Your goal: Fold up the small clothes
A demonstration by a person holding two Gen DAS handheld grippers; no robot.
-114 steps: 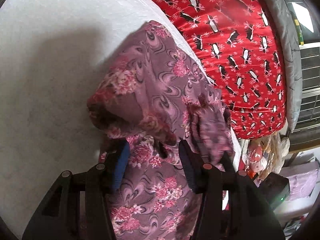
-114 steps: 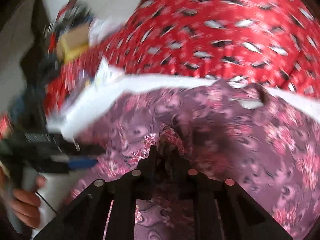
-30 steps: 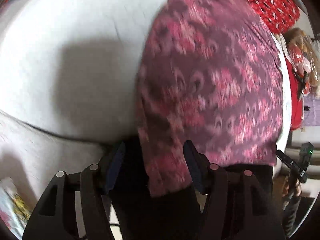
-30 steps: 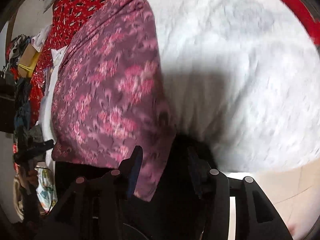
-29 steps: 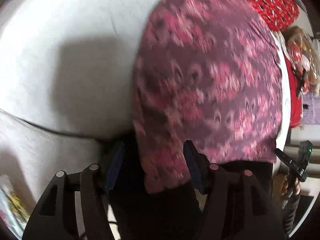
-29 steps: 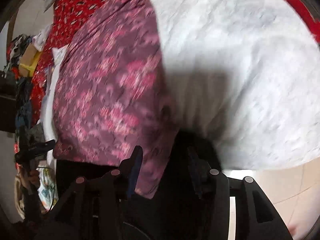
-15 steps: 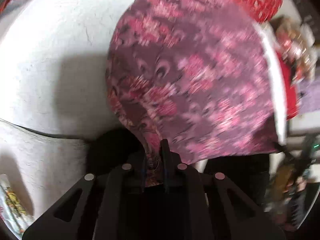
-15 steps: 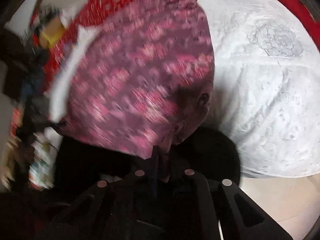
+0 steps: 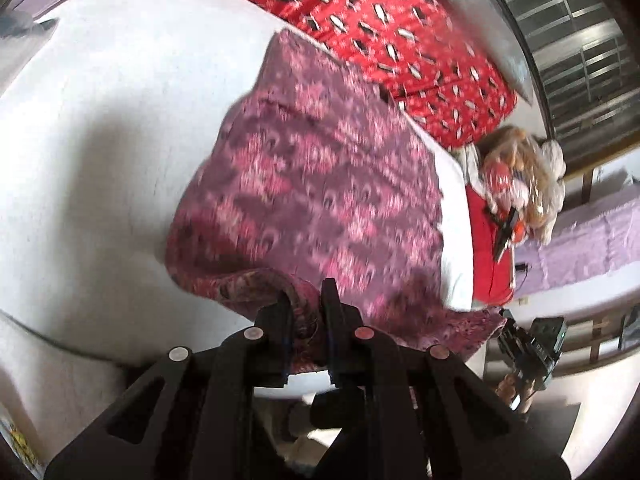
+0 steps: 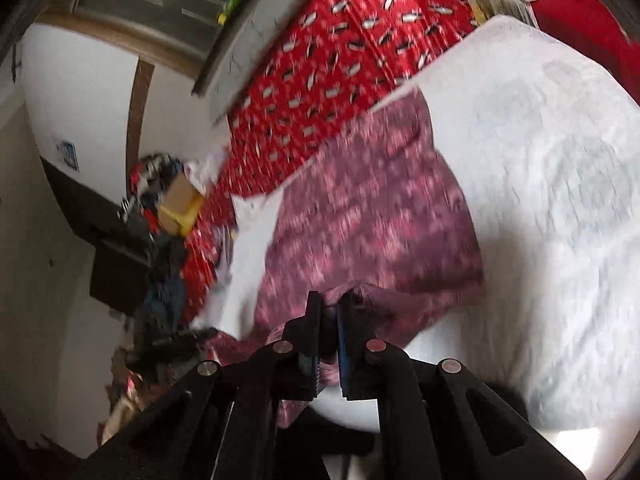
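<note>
The white bed (image 9: 100,120) holds the purple flowery cloth (image 9: 320,184). The left tool (image 9: 306,300) and right tool (image 10: 329,308) each pinch a near corner. Next, I think, carry them to the far edge.

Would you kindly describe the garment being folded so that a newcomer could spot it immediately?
Start at the broad white textured bed cover, which borders a red penguin-print blanket. On the white cover lies the mauve-purple cloth with pink floral print, its near edge pinched by the left gripper and the right gripper. It is the only purple, flower-patterned fabric there.
</note>
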